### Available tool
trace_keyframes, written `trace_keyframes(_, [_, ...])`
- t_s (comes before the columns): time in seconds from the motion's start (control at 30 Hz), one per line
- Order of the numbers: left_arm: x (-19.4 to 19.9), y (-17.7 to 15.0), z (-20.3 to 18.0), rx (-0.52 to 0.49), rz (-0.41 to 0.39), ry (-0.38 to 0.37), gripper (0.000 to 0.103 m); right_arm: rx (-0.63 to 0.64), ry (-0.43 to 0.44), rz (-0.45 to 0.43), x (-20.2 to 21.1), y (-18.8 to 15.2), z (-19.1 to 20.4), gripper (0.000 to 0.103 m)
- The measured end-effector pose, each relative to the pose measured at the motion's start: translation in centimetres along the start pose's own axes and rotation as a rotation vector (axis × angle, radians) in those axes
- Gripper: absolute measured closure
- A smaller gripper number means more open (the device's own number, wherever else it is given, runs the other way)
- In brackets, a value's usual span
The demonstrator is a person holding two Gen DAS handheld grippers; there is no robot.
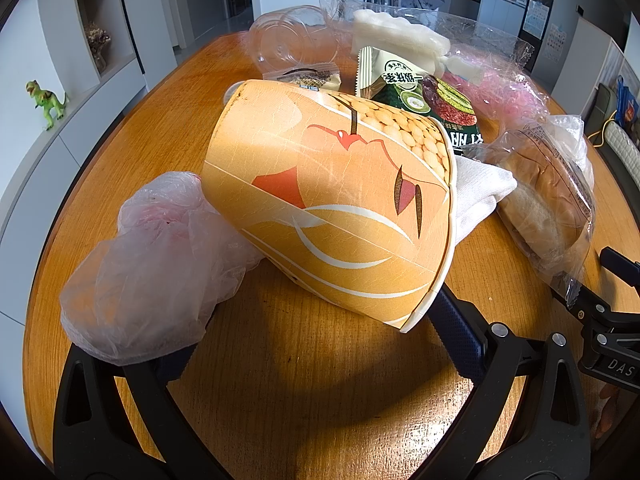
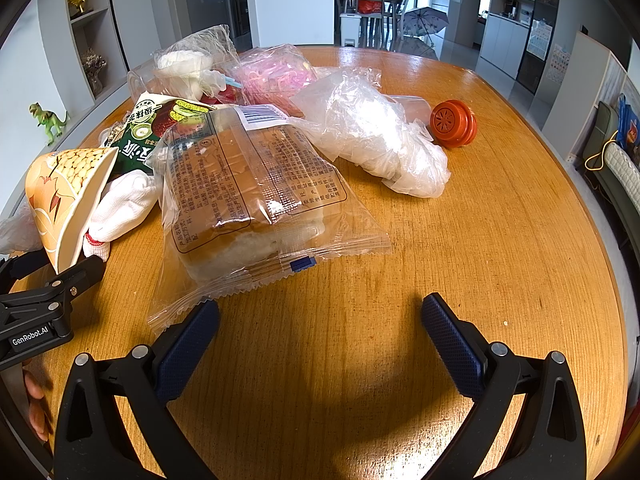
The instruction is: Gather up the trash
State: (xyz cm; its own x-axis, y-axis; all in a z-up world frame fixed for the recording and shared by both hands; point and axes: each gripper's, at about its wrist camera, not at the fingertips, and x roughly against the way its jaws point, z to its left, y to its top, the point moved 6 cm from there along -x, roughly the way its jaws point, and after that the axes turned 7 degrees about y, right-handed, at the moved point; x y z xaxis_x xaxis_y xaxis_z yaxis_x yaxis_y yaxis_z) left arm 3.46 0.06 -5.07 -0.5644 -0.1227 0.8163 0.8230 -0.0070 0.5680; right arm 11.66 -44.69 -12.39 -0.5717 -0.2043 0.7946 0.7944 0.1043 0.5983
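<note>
The table (image 2: 500, 240) carries a heap of litter. The paper tub (image 1: 328, 204) lies tipped on its side between the left claw (image 1: 316, 340) fingers, which look spread around it, not yet pinching; light, crushable, best gripped by the rim. The bagged bread (image 2: 248, 196), soft and slippery, lies just ahead-left of the released right claw (image 2: 320, 344).

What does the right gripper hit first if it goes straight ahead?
Probably nothing at first: bare table lies ahead of the open right gripper. The bread bag sits just left of that line; farther on, the crumpled plastic.
</note>
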Motion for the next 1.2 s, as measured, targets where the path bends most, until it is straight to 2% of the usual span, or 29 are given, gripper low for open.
trace_keyframes(0.57, [0.3,-0.2,0.0,-0.006,0.004,-0.005,0.006,0.002,0.009,0.012,0.3,0.0,-0.2,0.003])
trace_keyframes(0.77, [3.5,-0.3,1.3,0.013,-0.04,-0.006,0.006,0.036,0.005,-0.015,3.2,0.2,-0.6,0.003])
trace_keyframes(0.87, [5.2,0.0,2.8,0.036,-0.039,-0.025,0.006,0.036,0.037,-0.012,4.6,0.6,-0.6,0.003])
trace_keyframes(1.03, [6.7,1.7,5.0,0.071,-0.007,-0.058,0.006,0.048,0.14,0.004,7.4,2.1,0.0,0.003])
trace_keyframes(1.13, [6.9,2.8,3.6,0.015,0.021,-0.09,0.006,0.052,0.189,0.017,8.1,3.2,0.7,0.003])
trace_keyframes(1.2, [6.5,3.3,2.3,-0.017,0.039,-0.076,0.006,0.049,0.2,0.014,8.5,4.1,1.1,0.003])
